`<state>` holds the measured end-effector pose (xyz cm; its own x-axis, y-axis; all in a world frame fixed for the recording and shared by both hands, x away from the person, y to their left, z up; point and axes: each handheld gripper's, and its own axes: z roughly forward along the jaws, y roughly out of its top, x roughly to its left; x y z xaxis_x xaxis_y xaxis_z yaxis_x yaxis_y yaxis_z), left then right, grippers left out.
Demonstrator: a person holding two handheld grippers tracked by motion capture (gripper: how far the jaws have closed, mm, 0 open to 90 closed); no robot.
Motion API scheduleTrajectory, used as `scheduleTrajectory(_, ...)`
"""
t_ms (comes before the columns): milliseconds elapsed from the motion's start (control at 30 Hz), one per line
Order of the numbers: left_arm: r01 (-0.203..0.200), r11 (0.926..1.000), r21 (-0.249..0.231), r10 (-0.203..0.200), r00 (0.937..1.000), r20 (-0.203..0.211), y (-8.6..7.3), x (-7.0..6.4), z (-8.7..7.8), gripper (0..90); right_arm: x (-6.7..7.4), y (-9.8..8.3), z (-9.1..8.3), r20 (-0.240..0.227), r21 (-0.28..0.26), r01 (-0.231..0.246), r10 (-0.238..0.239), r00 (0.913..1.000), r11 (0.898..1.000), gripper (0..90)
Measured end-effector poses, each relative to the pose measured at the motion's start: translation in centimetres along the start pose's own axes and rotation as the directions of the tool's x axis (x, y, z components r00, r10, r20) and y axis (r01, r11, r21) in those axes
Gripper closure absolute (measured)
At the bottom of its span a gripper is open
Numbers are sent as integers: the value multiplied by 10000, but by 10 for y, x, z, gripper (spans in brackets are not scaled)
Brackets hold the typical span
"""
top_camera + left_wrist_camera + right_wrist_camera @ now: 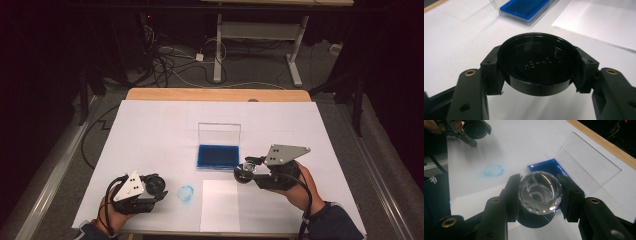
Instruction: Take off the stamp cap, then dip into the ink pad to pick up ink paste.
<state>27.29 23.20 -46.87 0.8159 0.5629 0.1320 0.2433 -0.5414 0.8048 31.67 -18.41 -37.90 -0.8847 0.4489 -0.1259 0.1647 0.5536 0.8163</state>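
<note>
With the black cap (537, 66) clamped rim-to-rim in the left gripper (150, 187) and the faceted clear stamp (540, 192) clamped in the right gripper (250, 170), neither tool is free. The blue ink pad (218, 155) is seen just beyond and left of the stamp, lid hinged upright at the far side; the right hand is much nearer it. The blank sheet (220, 205) lies directly below the stamp, a blue ring print (186, 193) between the grippers. White covered table (150, 125), dark room, cables and a desk frame on the floor behind.
</note>
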Motion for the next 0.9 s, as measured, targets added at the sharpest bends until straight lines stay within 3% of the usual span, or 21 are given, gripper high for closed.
scheduleTrajectory(233, 40, 10000, -41, -41, 9999, -134, -2, -2, -8, 362, -1, 2, 2, 53, -17, -44, 44, 10000, 10000, 574)
scheduleTrajectory(433, 18, 9999, 124, -17, 10000, -87, -2, -2, -6, 362, -6, 12, 11, -59, 72, -13, 13, 10000, 10000, 574)
scheduleTrajectory(733, -6, 10000, 5, 6, 10000, -91, 0, 0, -5, 362, -23, 37, 36, -11, 555, 151, -151, 9999, 9983, 574)
scheduleTrajectory(900, -211, 9996, 186, 208, 9997, 129, 0, -2, -3, 362, -35, 42, 57, 103, 784, -244, 237, 9997, 9966, 574)
